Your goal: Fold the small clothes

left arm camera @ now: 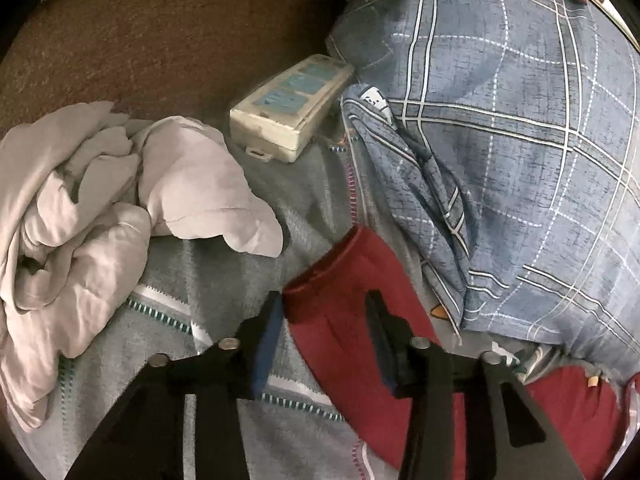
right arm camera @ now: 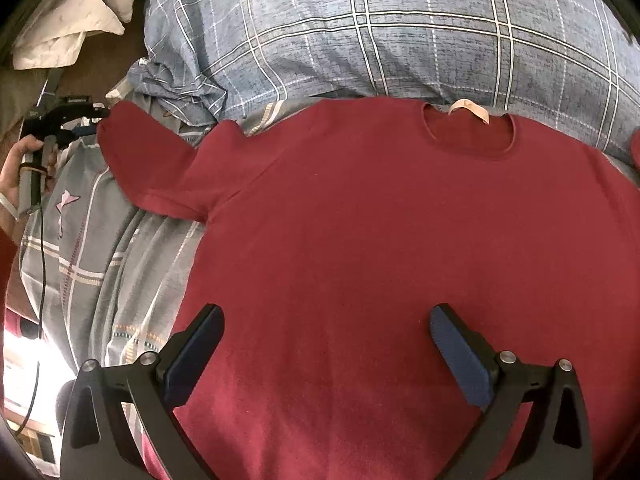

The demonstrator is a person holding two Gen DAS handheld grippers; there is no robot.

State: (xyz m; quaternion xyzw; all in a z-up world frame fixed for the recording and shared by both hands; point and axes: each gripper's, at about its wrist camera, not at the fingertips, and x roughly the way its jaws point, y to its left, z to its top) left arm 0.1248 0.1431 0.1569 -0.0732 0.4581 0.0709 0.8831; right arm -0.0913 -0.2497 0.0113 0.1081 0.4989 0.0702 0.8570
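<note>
A dark red T-shirt (right arm camera: 360, 240) lies spread flat on the grey bed sheet (right arm camera: 100, 248), neck and label toward the pillow. Its left sleeve (left arm camera: 340, 280) sticks out to the side. My left gripper (left arm camera: 324, 306) is shut on that sleeve's cuff, which bunches up between the blue pads. The right wrist view shows the same left gripper (right arm camera: 98, 122) pinching the sleeve tip, held by a person's hand (right arm camera: 24, 160). My right gripper (right arm camera: 326, 320) hovers over the shirt's lower body, jaws wide open with nothing between them.
A blue plaid pillow (left arm camera: 520, 120) lies along the shirt's top edge. A crumpled pale garment (left arm camera: 80, 208) sits left of the sleeve. A white power strip (left arm camera: 288, 108) rests by the brown headboard (left arm camera: 160, 20). White cloth (right arm camera: 72, 12) lies in the far corner.
</note>
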